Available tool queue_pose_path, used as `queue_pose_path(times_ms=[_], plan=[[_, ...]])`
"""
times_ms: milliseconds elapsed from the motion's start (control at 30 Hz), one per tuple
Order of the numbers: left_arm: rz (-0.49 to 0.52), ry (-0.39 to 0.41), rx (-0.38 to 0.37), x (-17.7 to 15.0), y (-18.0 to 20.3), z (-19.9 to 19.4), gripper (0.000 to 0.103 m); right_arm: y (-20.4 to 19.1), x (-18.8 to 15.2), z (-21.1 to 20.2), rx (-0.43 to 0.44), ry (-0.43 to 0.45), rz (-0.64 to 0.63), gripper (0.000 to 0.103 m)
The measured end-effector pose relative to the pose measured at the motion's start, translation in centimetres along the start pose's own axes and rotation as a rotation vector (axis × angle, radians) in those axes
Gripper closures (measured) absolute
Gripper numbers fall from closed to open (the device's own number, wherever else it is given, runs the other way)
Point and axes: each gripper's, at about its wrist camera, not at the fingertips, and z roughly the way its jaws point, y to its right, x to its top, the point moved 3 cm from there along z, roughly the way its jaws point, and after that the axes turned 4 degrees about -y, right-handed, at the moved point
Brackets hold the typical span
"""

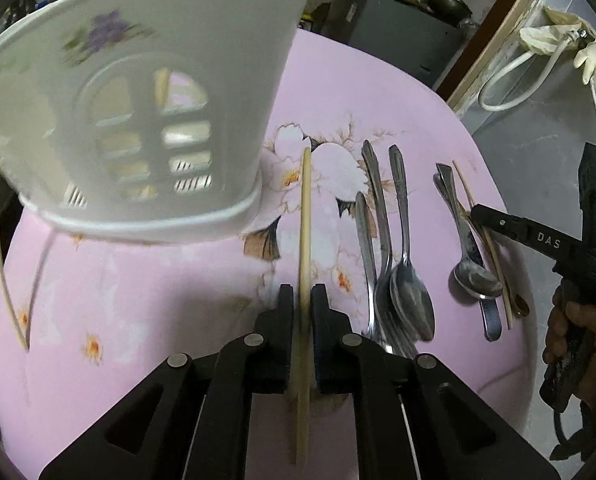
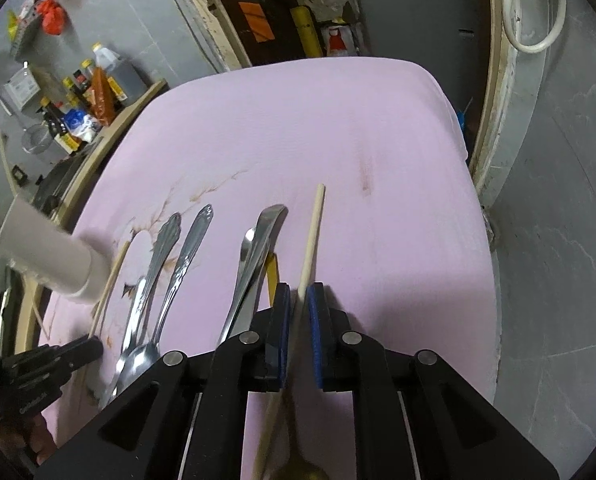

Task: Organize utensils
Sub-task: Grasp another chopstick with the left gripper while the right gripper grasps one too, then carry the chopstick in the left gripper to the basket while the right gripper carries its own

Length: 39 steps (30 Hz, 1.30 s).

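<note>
Left tongs [image 1: 302, 300] clamped on chopstick [image 1: 305, 216]; right tongs [image 2: 298, 300] clamped on second chopstick [image 2: 311, 236]. Better tipped upright before lowering into white holder [image 1: 146, 92] at ten o'clock, over pink desk [image 1: 377, 92].

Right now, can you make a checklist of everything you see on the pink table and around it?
Surface: pink flowered tablecloth, stained.
Job's things: white utensil basket, blurred; spoon group; two more spoons; loose chopstick.
Clutter: nothing seen on the cloth.
Grippers: left gripper closed on one chopstick; right gripper around another chopstick, pads close, contact unclear.
Cables: white hose on the wall; black cord below the right gripper in the left wrist view.
Surroundings: sauce bottles, rubber gloves, grey walls.
</note>
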Motion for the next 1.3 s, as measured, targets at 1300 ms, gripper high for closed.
queue_pose_path(times_ms=[1300], plan=[[0.097,0.402,-0.241,1.5,-3.1,-15.1,0.101,-11.7,-1.7,-13.1,0.194,0.576,0.086,0.1]])
